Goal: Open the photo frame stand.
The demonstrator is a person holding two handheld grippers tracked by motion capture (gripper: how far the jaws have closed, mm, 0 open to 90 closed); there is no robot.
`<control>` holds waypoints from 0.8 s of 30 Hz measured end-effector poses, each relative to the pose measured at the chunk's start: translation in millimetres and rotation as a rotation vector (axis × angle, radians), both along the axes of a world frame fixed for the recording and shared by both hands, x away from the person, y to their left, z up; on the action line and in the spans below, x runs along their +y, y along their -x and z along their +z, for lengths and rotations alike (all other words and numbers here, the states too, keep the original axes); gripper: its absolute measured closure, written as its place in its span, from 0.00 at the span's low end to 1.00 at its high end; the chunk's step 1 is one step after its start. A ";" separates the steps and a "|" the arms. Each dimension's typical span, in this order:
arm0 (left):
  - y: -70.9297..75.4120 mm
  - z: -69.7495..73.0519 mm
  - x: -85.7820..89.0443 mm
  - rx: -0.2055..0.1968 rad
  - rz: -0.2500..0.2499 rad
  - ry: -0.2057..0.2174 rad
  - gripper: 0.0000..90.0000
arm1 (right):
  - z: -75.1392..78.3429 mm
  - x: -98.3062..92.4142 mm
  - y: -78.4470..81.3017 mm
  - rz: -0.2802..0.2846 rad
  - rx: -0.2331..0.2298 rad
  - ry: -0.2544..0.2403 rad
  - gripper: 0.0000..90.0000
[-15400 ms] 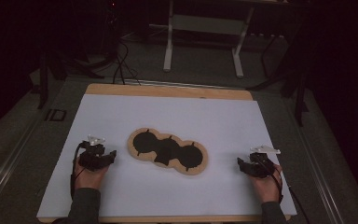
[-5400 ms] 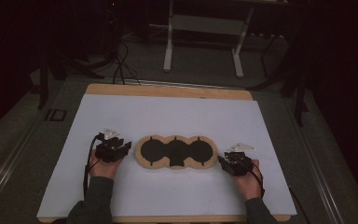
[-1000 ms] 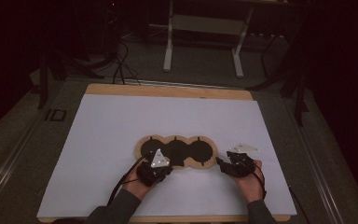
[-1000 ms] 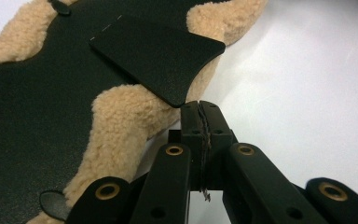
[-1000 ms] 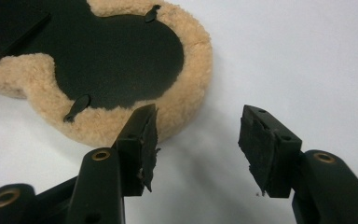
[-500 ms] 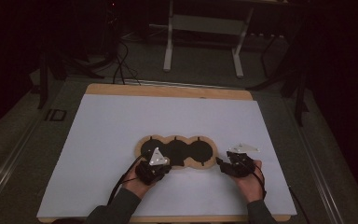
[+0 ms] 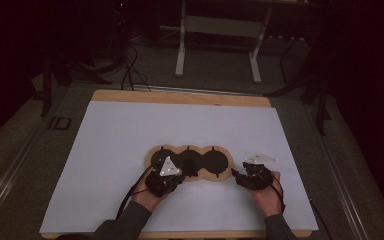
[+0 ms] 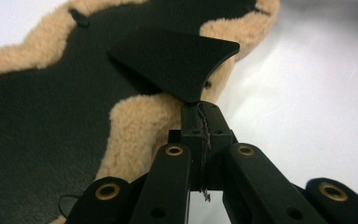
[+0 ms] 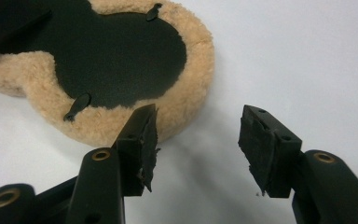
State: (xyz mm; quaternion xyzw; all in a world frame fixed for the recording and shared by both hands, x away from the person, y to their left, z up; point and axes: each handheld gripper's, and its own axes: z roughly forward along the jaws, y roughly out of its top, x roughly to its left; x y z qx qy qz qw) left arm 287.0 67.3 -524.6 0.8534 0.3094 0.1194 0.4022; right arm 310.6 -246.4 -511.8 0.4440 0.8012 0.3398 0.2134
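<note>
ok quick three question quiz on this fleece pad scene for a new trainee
1. True or false: the left tongs are shut on the black flap.
2. Which tongs stand open with nothing between them?
A. left
B. right
3. What does the fleece pad lie on?

Key
1. True. The jaws pinch the flap's corner and hold it raised off the pad.
2. B. They sit just off the pad's rounded end.
3. A white sheet over a wooden table.
</note>
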 end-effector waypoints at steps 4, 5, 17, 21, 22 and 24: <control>-2.9 7.6 0.1 -0.010 0.008 0.032 1.00 | -0.4 0.2 -0.1 0.001 0.001 0.000 0.51; -2.9 7.6 0.1 -0.010 0.008 0.032 1.00 | -0.4 0.3 -0.2 0.001 0.001 0.001 0.51; -6.3 17.0 0.7 -0.033 0.014 0.056 1.00 | -0.5 0.1 -0.2 0.001 0.001 0.001 0.51; -3.7 17.1 -1.2 -0.041 0.004 0.045 0.98 | -0.4 -0.3 -0.3 -0.001 0.001 0.001 0.51; -3.1 17.4 -1.5 -0.046 0.000 0.040 0.98 | -0.4 -0.3 -0.2 -0.001 0.001 0.000 0.51; -1.0 18.4 -2.4 -0.049 -0.008 0.043 0.97 | -0.3 -0.3 -0.1 -0.001 0.001 0.000 0.51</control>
